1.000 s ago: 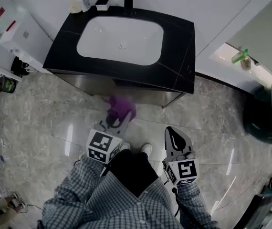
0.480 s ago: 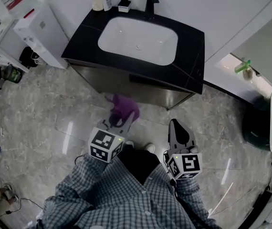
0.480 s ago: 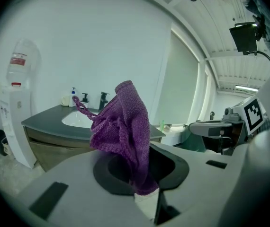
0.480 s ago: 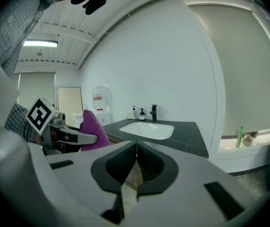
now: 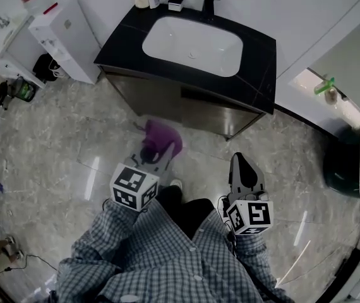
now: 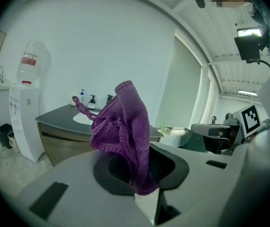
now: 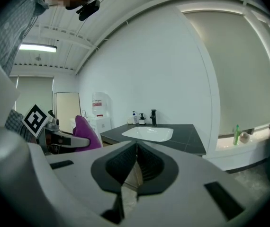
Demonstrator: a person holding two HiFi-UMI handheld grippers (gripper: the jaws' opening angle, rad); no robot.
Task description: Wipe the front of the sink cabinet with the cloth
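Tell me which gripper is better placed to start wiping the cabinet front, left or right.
Left. The left gripper is shut on the purple cloth and points toward the cabinet front. The right gripper is shut with nothing between its jaws.

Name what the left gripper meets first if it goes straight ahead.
Probably the front of the sink cabinet, the cloth in the left gripper touching it first; the way between looks free, depth unclear.
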